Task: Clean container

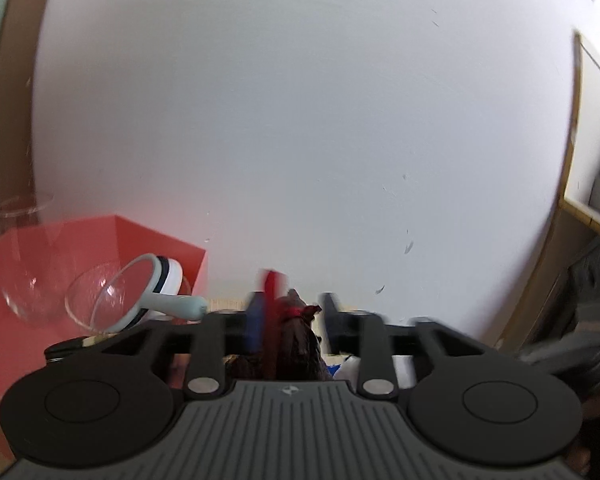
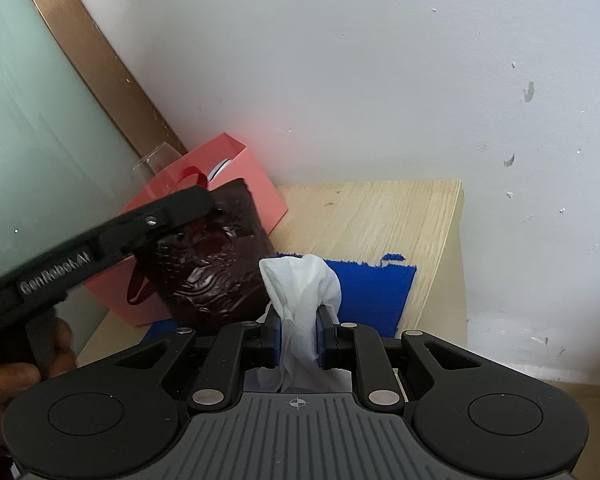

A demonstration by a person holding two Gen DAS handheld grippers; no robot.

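A dark maroon embossed container (image 2: 216,276) with a red ribbon handle (image 2: 138,288) stands on the blue mat (image 2: 376,292), against the pink box. In the left wrist view its top (image 1: 296,340) shows blurred between the fingers of my left gripper (image 1: 294,304), whose jaws stand apart with a gap on the right side, so it is open around the container's top. From the right wrist view the left gripper (image 2: 204,208) reaches in from the left at the container's upper edge. My right gripper (image 2: 298,334) is shut on a crumpled white cloth (image 2: 304,288), just right of the container.
The pink box (image 1: 100,248) holds clear glass bowls (image 1: 96,304) and a round tool with a pale blue handle (image 1: 172,304). The wooden table (image 2: 380,216) ends at its right edge near the white wall. A frosted glass panel (image 2: 28,120) stands left. A hand (image 2: 4,380) holds the left gripper.
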